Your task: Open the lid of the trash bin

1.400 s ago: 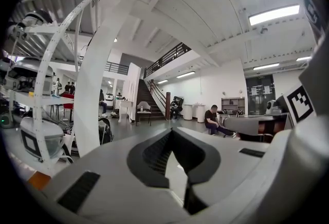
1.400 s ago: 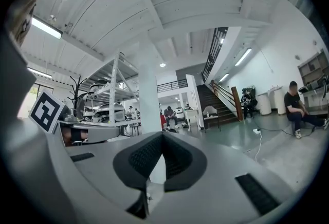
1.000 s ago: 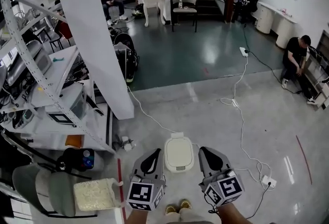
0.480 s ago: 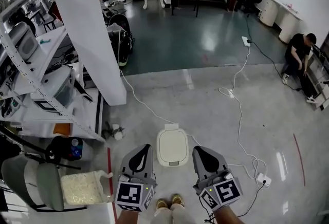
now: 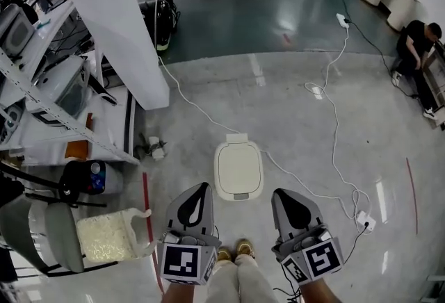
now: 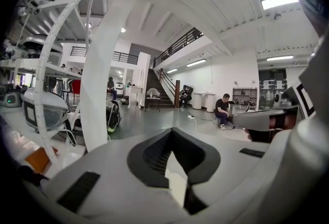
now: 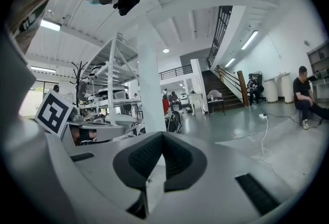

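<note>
As I stand looking down at the floor, my left tool [image 5: 195, 203] and right tool [image 5: 290, 207] hang side by side, each with its jaws pressed together on nothing. Just ahead, between their tips, the white trash bin [image 5: 238, 168] sits with its lid down. Its long axis runs away from me, and neither tool is clearly nearer. Compared with a moment ago, it shows larger and further ahead of the tips.

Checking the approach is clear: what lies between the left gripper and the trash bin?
Only bare grey floor, per the head view; the left gripper hangs just short of the closed trash bin, near its left corner.
</note>
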Tool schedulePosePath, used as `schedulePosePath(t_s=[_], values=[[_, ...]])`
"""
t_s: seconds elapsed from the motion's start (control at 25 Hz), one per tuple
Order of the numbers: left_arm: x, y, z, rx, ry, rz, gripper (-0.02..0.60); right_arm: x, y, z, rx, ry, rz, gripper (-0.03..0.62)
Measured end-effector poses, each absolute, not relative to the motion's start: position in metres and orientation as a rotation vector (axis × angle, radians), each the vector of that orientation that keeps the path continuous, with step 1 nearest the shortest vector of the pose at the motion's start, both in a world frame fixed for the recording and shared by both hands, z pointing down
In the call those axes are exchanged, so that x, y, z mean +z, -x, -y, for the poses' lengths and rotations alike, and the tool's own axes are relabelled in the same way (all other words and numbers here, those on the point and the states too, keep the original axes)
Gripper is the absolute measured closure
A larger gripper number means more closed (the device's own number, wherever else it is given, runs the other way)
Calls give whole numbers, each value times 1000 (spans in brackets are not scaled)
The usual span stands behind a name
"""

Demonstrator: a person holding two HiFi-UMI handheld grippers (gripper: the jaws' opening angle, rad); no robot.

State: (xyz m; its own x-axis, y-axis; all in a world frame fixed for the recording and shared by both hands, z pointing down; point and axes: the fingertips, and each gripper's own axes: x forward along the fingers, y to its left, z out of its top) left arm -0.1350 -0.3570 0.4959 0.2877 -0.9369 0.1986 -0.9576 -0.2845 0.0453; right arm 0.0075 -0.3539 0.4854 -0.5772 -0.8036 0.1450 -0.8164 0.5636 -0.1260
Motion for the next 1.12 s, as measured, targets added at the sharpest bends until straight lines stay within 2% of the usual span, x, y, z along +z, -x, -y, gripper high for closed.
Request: schedulePosePath(t_s=[0.28,0.8,1.12], values=[[546,137,341,241,-2328,1738,588,531,-5,338,371,-1404,2671,559],[564,142,343,257,-2325,1721,588,566,28,373,377,-1361,2651,560],[587,148,341,268,-2288,1709,588,663,47,410,452,-1229,2481,559]])
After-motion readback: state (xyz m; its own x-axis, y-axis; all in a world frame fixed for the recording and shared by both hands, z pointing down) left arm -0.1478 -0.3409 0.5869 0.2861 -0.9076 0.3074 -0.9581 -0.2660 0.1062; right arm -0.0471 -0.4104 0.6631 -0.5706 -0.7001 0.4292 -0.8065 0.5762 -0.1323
